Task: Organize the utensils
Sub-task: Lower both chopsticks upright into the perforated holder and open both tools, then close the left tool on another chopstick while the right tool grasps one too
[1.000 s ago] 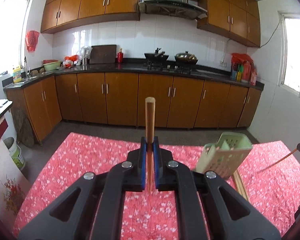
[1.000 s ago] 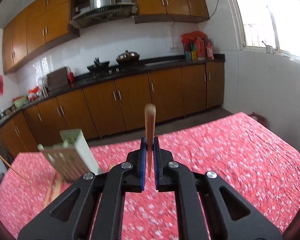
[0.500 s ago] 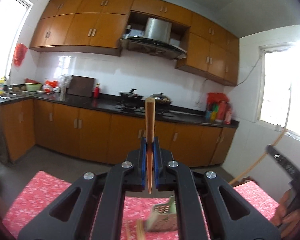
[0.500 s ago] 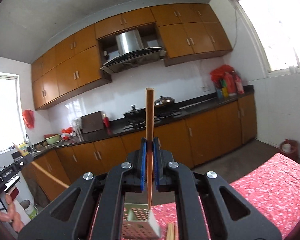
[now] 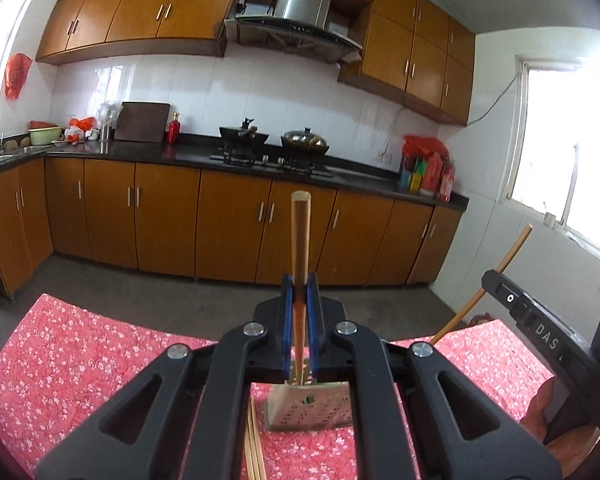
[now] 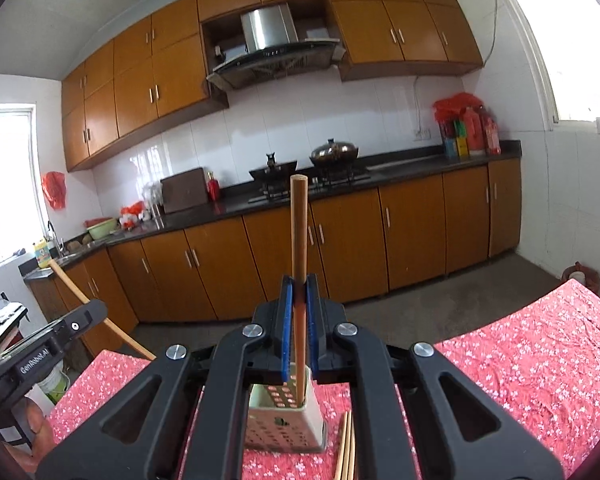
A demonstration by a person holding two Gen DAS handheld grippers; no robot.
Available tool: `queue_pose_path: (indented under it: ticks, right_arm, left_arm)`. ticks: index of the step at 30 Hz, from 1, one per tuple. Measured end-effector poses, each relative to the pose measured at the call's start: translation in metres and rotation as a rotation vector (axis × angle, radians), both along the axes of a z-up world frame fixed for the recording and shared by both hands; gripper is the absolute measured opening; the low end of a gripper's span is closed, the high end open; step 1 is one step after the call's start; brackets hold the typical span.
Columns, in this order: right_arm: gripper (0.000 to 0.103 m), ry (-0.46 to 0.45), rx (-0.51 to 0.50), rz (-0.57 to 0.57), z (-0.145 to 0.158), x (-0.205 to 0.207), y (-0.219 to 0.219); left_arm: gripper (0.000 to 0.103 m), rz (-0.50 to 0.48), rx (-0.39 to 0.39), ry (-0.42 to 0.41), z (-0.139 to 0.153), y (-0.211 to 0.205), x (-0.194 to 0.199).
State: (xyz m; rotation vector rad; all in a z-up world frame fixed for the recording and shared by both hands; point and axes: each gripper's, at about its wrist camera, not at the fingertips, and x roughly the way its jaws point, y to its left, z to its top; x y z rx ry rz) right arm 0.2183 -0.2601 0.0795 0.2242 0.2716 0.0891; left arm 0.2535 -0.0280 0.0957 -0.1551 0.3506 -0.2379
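The left gripper [image 5: 299, 320] is clenched on 1 round wooden chopstick [image 5: 300, 248], and the right gripper [image 6: 299, 320] is clenched on a second wooden chopstick [image 6: 299, 240]. Each stick stands nearly upright between the blue pads, thick end up and thin end down, probably so it can drop tip-first into the pale green perforated plastic utensil holder [image 6: 286, 424]. That holder stands on the table with the red floral cloth [image 6: 540, 352], near its middle between the 2 grippers, and both stick tips hang right over its open mouth; whether either tip is already inside I cannot tell. More wooden chopsticks [image 5: 254, 448] lie flat on the cloth just beside the holder, so sorting is not finished. Holding the sticks vertical and centred seems meant to clear the narrow rim; a tilt could catch the wall and tip the light holder.
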Motion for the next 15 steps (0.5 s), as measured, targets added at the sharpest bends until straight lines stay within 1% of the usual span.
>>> queue_pose_path:
  ticks: [2, 3, 4, 5, 6, 9, 11, 13, 15]
  right_arm:
    - [0.01, 0.005, -0.004, 0.003, 0.001, 0.0, 0.001]
    - [0.013, 0.005, -0.006, 0.001, 0.002, -0.001, 0.001]
    - [0.022, 0.002, -0.008, -0.002, 0.002, -0.001, 0.002]
    - [0.03, -0.002, -0.009, -0.004, 0.003, -0.002, 0.002]
    - [0.031, -0.009, -0.009, -0.007, 0.005, -0.005, 0.001]
    - [0.031, -0.02, -0.004, -0.012, 0.01, -0.013, -0.002]
    - [0.031, -0.021, 0.001, -0.022, 0.012, -0.022, -0.008]
    - [0.031, -0.009, -0.002, -0.043, 0.01, -0.03, -0.015]
    - [0.031, 0.019, -0.01, -0.073, 0.002, -0.038, -0.023]
  left_arm:
    - [0.01, 0.005, 0.002, 0.009, -0.002, 0.0, 0.001]
    - [0.013, 0.003, -0.001, 0.012, -0.002, 0.001, -0.001]
    - [0.016, 0.005, 0.0, 0.014, -0.002, 0.002, -0.001]
    - [0.02, 0.011, 0.003, 0.011, -0.001, 0.003, -0.002]
    - [0.023, 0.016, 0.004, 0.007, 0.001, 0.004, -0.004]
    - [0.026, 0.033, 0.003, -0.005, 0.006, 0.01, -0.012]
    - [0.03, 0.045, -0.002, -0.012, 0.01, 0.016, -0.021]
    - [0.035, 0.064, 0.001, -0.014, 0.013, 0.024, -0.03]
    - [0.037, 0.087, 0.013, -0.008, 0.013, 0.032, -0.04]
